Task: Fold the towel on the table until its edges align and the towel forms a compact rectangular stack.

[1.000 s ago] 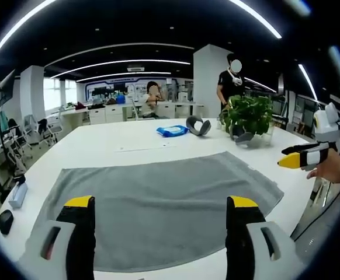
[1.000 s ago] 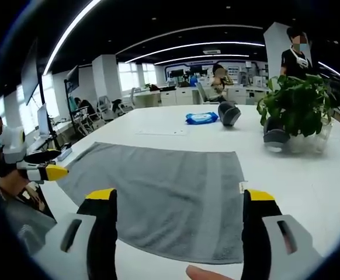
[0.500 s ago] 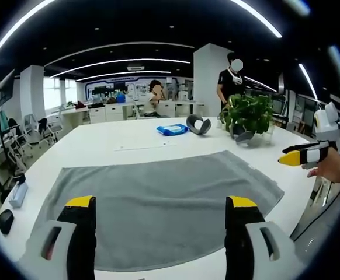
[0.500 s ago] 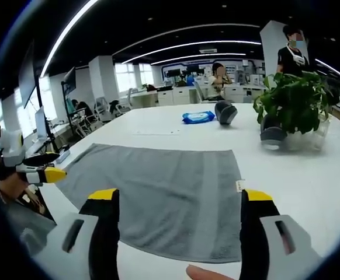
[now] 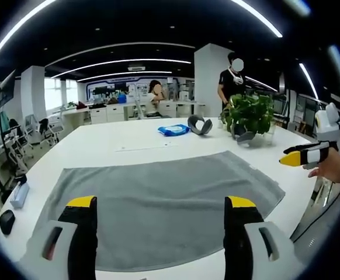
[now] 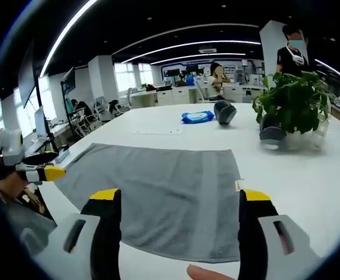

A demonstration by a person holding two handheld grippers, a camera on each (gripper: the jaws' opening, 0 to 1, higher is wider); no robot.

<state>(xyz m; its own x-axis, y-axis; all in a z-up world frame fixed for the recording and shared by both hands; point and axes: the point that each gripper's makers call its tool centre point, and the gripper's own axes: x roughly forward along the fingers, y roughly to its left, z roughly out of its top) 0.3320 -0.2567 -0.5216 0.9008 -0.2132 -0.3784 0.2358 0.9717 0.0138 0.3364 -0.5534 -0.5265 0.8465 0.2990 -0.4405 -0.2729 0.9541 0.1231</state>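
A grey towel (image 5: 158, 198) lies spread flat on the white table (image 5: 123, 137), also seen as the towel (image 6: 164, 186) in the right gripper view. My left gripper (image 5: 160, 219) hovers open over the towel's near edge, nothing between its yellow-tipped jaws. My right gripper (image 6: 180, 211) is open too, above the towel's near edge by its right corner. The right gripper (image 5: 304, 156) comes into the left gripper view at the right, past the towel's corner. The left gripper (image 6: 38, 172) comes into the right gripper view at the left, beside the towel's left end.
A potted plant (image 5: 249, 116) stands at the table's far right, a blue packet (image 5: 173, 130) and a grey curved object (image 5: 199, 124) behind the towel. Small dark items (image 5: 6, 220) lie at the table's left edge. A person (image 5: 231, 79) stands beyond the plant, another sits further back.
Both views have shifted only slightly; the towel and grippers stay as they were. The seated person in the background has moved a little.
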